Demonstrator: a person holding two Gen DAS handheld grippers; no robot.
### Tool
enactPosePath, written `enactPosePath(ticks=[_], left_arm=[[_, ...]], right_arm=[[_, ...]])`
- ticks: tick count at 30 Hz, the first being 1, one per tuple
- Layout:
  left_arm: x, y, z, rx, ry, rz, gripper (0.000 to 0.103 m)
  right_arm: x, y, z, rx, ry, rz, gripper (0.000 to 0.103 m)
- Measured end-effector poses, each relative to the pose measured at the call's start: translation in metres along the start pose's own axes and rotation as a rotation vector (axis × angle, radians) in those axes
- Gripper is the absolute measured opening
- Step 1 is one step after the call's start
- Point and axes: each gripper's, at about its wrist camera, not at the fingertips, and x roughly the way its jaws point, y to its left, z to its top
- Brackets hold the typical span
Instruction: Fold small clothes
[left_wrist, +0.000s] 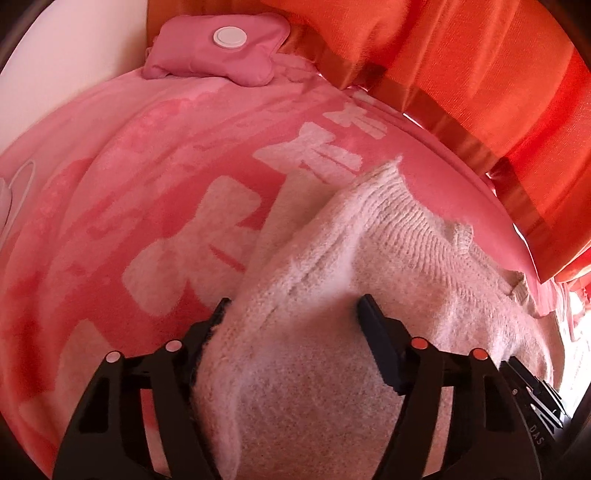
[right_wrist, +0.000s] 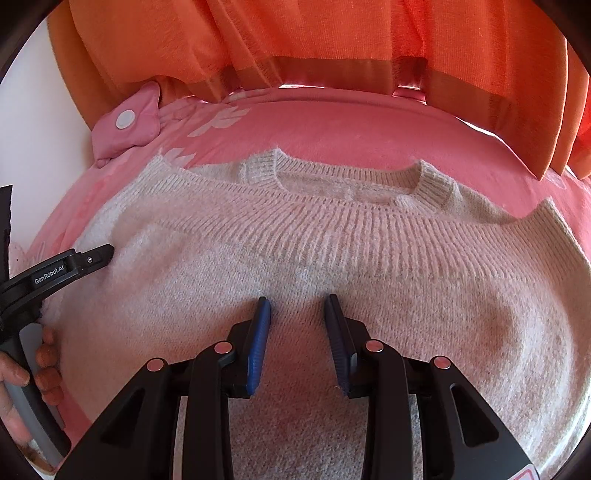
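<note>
Left wrist view showed the left claw (left_wrist: 291, 306) with its jaws set wide around a raised fold of the cream knitted sweater (left_wrist: 332, 295), the pads against the wool on both sides. Right wrist view showed the right claw (right_wrist: 297, 306) partly open, fingers resting on the sweater's flat body with nothing pinched between them. Ahead of it lay the ribbed neckline (right_wrist: 351, 181) on a pink blanket (right_wrist: 332, 125); further ahead hung orange curtains (right_wrist: 332, 37), with a pink pouch (right_wrist: 125, 122) ahead-left.
</note>
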Motion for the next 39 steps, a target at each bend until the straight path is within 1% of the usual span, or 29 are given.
enactPosePath(ticks=[3, 5, 8, 11, 12, 13, 15, 16, 18, 20, 21, 22, 23, 24, 25, 26, 27, 29, 30, 31, 32, 33, 34, 36, 37, 38, 39], left_arm=[[-0.001, 0.0, 0.0, -0.014, 0.003, -0.018, 0.058], [-0.001, -0.001, 0.0, -0.021, 0.003, -0.035, 0.05], [-0.004, 0.001, 0.001, -0.035, 0.001, -0.068, 0.034], [-0.007, 0.011, 0.003, -0.101, -0.002, -0.134, 0.027], [-0.009, 0.017, 0.004, -0.143, -0.01, -0.175, 0.023], [-0.012, 0.02, 0.004, -0.163, -0.019, -0.2, 0.019], [-0.02, 0.023, 0.006, -0.187, -0.044, -0.256, 0.015], [-0.03, 0.021, 0.006, -0.179, -0.07, -0.288, 0.014], [-0.048, 0.009, 0.006, -0.156, -0.102, -0.331, 0.013], [-0.074, -0.016, 0.005, -0.121, -0.142, -0.397, 0.013], [-0.09, -0.038, 0.005, -0.076, -0.172, -0.422, 0.013], [-0.099, -0.054, 0.005, -0.043, -0.185, -0.433, 0.013], [-0.11, -0.079, 0.004, 0.009, -0.201, -0.455, 0.013], [-0.117, -0.095, 0.002, 0.039, -0.207, -0.475, 0.012], [-0.124, -0.122, -0.002, 0.09, -0.204, -0.514, 0.012], [-0.127, -0.141, -0.006, 0.124, -0.195, -0.539, 0.012], [-0.126, -0.17, -0.014, 0.165, -0.18, -0.57, 0.012], [-0.113, -0.209, -0.03, 0.228, -0.13, -0.578, 0.013], [-0.103, -0.223, -0.038, 0.245, -0.103, -0.568, 0.013], [-0.084, -0.243, -0.052, 0.281, -0.046, -0.539, 0.014], [-0.07, -0.254, -0.065, 0.298, -0.001, -0.502, 0.015], [-0.064, -0.258, -0.073, 0.298, 0.026, -0.475, 0.017], [-0.063, -0.257, -0.082, 0.286, 0.045, -0.477, 0.02], [-0.079, -0.246, -0.093, 0.262, 0.011, -0.55, 0.027], [-0.094, -0.236, -0.097, 0.278, -0.019, -0.584, 0.036], [-0.108, -0.226, -0.101, 0.303, -0.043, -0.579, 0.043], [-0.12, -0.217, -0.105, 0.326, -0.075, -0.558, 0.053]], right_arm=[[0.0, -0.001, 0.0, -0.001, 0.0, 0.001, 0.032], [0.0, -0.001, 0.0, 0.0, 0.0, 0.003, 0.032], [0.0, -0.001, 0.001, 0.004, 0.001, 0.004, 0.032], [0.001, -0.001, 0.001, 0.014, 0.001, 0.008, 0.033], [0.001, 0.0, 0.001, 0.018, 0.003, 0.008, 0.033], [0.001, 0.0, 0.002, 0.023, 0.004, 0.008, 0.034], [0.002, 0.001, 0.003, 0.037, 0.008, 0.02, 0.039], [0.002, 0.001, 0.003, 0.045, 0.012, 0.027, 0.04], [0.002, 0.002, 0.005, 0.054, 0.023, 0.048, 0.051], [0.001, 0.002, 0.006, 0.061, 0.035, 0.076, 0.057], [-0.001, 0.0, 0.008, 0.072, 0.038, 0.088, 0.056], [-0.005, -0.005, 0.01, 0.092, 0.036, 0.105, 0.056], [-0.01, -0.012, 0.012, 0.123, 0.03, 0.126, 0.055], [-0.02, -0.024, 0.014, 0.17, 0.011, 0.146, 0.055], [-0.032, -0.041, 0.016, 0.22, -0.019, 0.16, 0.055], [-0.04, -0.053, 0.016, 0.253, -0.038, 0.163, 0.056], [-0.054, -0.077, 0.013, 0.317, -0.067, 0.16, 0.056], [-0.068, -0.113, 0.004, 0.422, -0.093, 0.144, 0.057], [-0.073, -0.137, -0.003, 0.497, -0.095, 0.125, 0.058], [-0.076, -0.156, -0.01, 0.561, -0.094, 0.117, 0.059], [-0.079, -0.177, -0.018, 0.634, -0.094, 0.116, 0.059], [-0.081, -0.189, -0.022, 0.673, -0.097, 0.123, 0.059], [-0.084, -0.199, -0.026, 0.705, -0.102, 0.133, 0.059], [-0.089, -0.214, -0.033, 0.748, -0.113, 0.166, 0.059], [-0.092, -0.217, -0.034, 0.753, -0.118, 0.184, 0.059], [-0.094, -0.217, -0.034, 0.748, -0.122, 0.196, 0.059], [-0.095, -0.216, -0.034, 0.737, -0.122, 0.205, 0.06]])
